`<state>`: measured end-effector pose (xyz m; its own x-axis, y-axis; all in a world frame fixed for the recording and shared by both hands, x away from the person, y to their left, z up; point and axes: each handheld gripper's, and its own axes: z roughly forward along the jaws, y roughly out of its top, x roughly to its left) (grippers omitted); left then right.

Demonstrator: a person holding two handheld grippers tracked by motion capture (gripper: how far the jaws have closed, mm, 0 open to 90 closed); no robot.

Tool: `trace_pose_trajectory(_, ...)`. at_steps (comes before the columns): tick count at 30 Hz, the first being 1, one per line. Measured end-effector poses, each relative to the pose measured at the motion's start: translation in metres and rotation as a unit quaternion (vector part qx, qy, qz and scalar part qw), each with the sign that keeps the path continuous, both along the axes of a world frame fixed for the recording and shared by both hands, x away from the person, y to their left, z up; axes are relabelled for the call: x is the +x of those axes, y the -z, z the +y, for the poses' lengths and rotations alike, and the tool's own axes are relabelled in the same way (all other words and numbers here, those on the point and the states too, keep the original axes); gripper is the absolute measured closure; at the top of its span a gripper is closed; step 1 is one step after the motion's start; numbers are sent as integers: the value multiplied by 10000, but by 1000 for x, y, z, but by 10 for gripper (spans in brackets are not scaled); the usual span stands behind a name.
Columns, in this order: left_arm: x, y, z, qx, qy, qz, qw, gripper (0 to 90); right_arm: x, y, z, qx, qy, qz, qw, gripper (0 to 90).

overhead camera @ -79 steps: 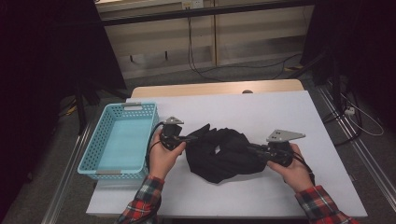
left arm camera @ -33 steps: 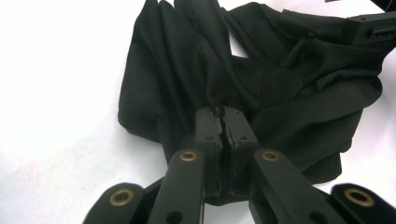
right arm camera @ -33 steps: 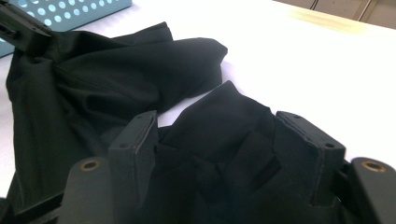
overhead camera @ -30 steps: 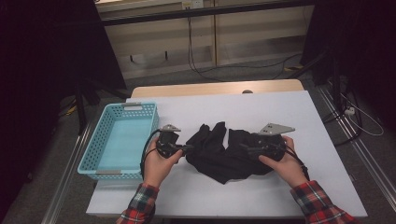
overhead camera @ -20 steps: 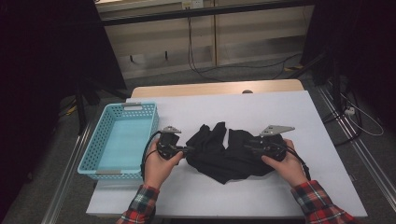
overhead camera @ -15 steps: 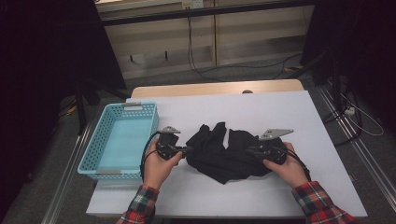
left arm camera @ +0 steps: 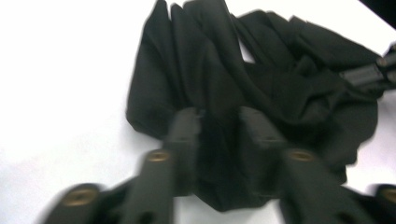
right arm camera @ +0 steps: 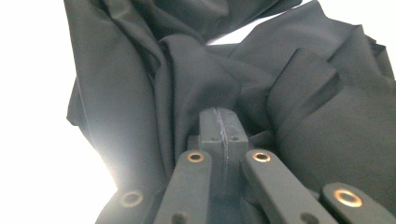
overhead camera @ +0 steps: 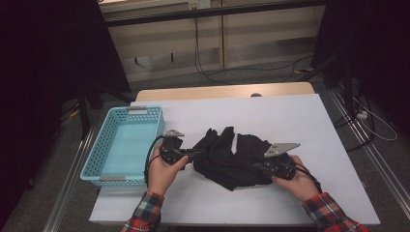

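At the high view's centre, a crumpled black cloth garment lies on the white table. The left gripper, jaws just opening, straddles a fold without pressing it; the right gripper is closed tight, with no cloth visibly pinched.

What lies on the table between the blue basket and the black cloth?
In the high view, the left gripper and the hand holding it lie between the blue basket and the black cloth; its jaws reach the cloth's edge.
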<state>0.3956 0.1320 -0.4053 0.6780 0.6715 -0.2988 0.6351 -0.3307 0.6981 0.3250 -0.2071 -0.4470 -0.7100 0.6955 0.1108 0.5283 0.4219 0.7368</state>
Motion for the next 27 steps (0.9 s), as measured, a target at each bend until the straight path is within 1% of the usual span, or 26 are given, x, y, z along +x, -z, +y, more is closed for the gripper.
trace_pose_trajectory(1, 1, -1, -1, -29, -82, -90, 9999, 498, 0, 0, 0, 17, -31, 18, 10000, 900)
trace_pose_trajectory(2, 2, -2, -2, -15, -143, -164, 9998, 423, -1, 1, 1, 31, -42, 40, 10000, 900)
trace_pose_trajectory(5, 5, -4, -8, 11, -186, -278, 9994, 313, -3, 1, 3, 97, -95, 86, 9999, 900)
trace_pose_trajectory(7, 8, -1, -12, -24, -210, -253, 9995, 297, -5, 1, 5, 103, -176, 120, 9997, 900)
trace_pose_trajectory(8, 10, 1, -14, 23, -140, -217, 9997, 291, -6, 1, 6, 96, -217, 113, 9997, 900)
trace_pose_trajectory(9, 11, 4, -17, 64, -122, -181, 9997, 294, -7, 0, 7, 69, -243, 105, 9996, 900)
trace_pose_trajectory(10, 12, 7, -20, 57, -123, -173, 9998, 301, -8, -1, 7, 50, -248, 65, 9997, 900)
trace_pose_trajectory(11, 14, 9, -21, 117, -53, -175, 9998, 313, -8, -1, 6, 51, -211, 22, 9998, 898)
trace_pose_trajectory(12, 15, 11, -23, 157, -65, -193, 9997, 331, -7, -2, 6, 71, -173, -22, 9998, 876)
trace_pose_trajectory(14, 17, 14, -24, 153, -110, -236, 9995, 343, -6, -4, 4, 102, -40, -94, 9999, 778)
trace_pose_trajectory(15, 19, 15, -24, 130, -199, -254, 9994, 340, -5, -5, 2, 108, 40, -131, 9998, 740)
trace_pose_trajectory(16, 20, 16, -23, 118, -215, -248, 9994, 335, -4, -6, 1, 134, 95, -167, 9997, 707)
trace_pose_trajectory(17, 21, 17, -22, 71, -206, -202, 9996, 353, -3, -7, -1, 191, 158, -186, 9995, 701)
trace_pose_trajectory(18, 22, 17, -22, 15, -166, -206, 9996, 390, -1, -9, -2, 232, 190, -228, 9993, 688)
trace_pose_trajectory(19, 21, 17, -22, -9, -146, -202, 9997, 401, 0, -10, -2, 259, 246, -276, 9990, 632)
trace_pose_trajectory(20, 21, 17, -24, -5, -154, -203, 9997, 410, 2, -11, -3, 262, 309, -318, 9987, 594)
trace_pose_trajectory(22, 21, 17, -24, 27, -61, -212, 9998, 462, 5, -13, -2, 270, 323, -371, 9984, 577)
trace_pose_trajectory(23, 21, 17, -25, 80, -23, -214, 9997, 475, 6, -14, -1, 294, 354, -383, 9982, 548)
trace_pose_trajectory(25, 21, 19, -27, 41, -1, -164, 9999, 540, 9, -17, 1, 315, 375, -450, 9978, 523)
trace_pose_trajectory(26, 21, 19, -28, 47, -18, -158, 9999, 551, 10, -19, 2, 340, 395, -475, 9975, 502)
trace_pose_trajectory(27, 21, 20, -28, 88, -6, -140, 9999, 572, 12, -20, 3, 366, 395, -503, 9973, 499)
